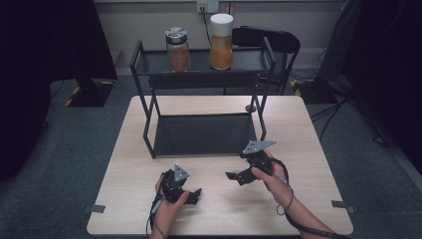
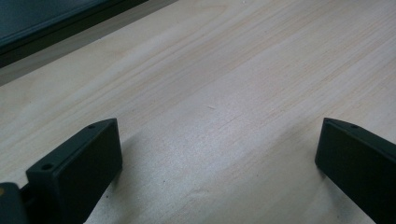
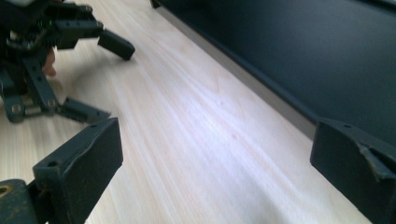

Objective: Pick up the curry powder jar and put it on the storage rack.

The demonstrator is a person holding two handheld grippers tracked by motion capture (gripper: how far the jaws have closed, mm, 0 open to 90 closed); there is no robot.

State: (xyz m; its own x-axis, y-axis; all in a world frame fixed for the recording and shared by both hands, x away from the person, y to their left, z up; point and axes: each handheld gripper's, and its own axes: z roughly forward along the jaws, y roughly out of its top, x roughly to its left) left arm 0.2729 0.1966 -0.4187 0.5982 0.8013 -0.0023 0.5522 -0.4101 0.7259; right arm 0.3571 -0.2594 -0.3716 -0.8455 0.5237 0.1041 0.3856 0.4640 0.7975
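Left tool (image 3: 88, 79) beyond right tool's spread jaws

In the high view, the bottom edge cuts off both of the person's forearms. I cannot identify the small brown item (image 1: 250, 108) on the tabletop (image 1: 308, 149) by the rack's (image 1: 201, 74) right rear leg; it is too small. The contents of the two jars (image 1: 177, 50) read only as brown and orange. In the right gripper view, the left tongs (image 3: 100, 77) are cropped at the upper left of the frame.
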